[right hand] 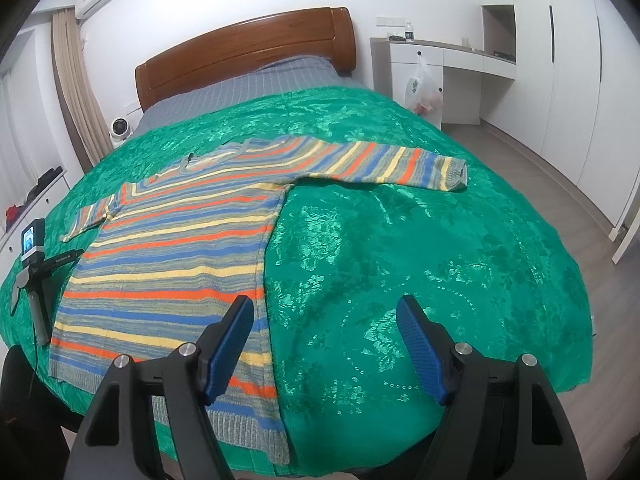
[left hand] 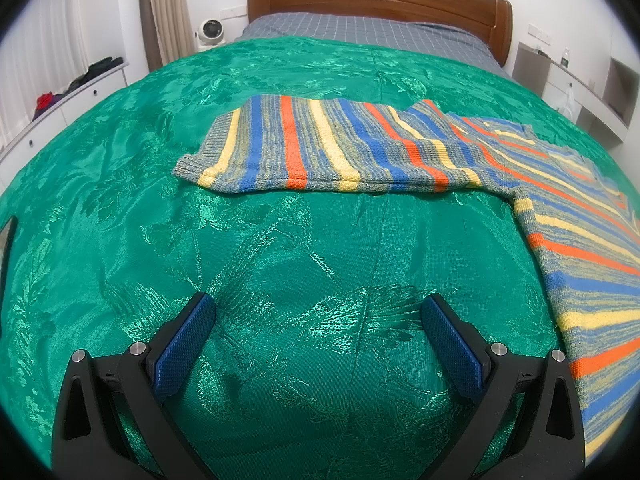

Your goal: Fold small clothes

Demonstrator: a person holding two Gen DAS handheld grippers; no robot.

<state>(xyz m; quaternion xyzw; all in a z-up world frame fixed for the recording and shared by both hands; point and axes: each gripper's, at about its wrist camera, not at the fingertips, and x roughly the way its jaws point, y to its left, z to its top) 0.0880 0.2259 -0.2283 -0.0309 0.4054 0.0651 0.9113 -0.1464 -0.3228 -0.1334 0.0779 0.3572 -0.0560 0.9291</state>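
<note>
We see a striped knit sweater lying flat, sleeves outspread, on a glossy green brocade bedspread; our left gripper and right gripper both hover released, holding nothing; in the left view a ribbed-cuffed sleeve stretches at twelve o'clock; we judge the fold starts best there, pinching the cuff and keeping the soft, stretchy knit smooth.

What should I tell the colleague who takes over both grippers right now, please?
Left gripper: open, empty, above the green bedspread, facing the sweater's left sleeve.
Right gripper: open, empty, near the hem at the sweater's right edge.
Striped sweater: spread flat on the bed, both sleeves stretched out sideways.
Done: laid out. Left: every fold, sleeves probably first.
</note>
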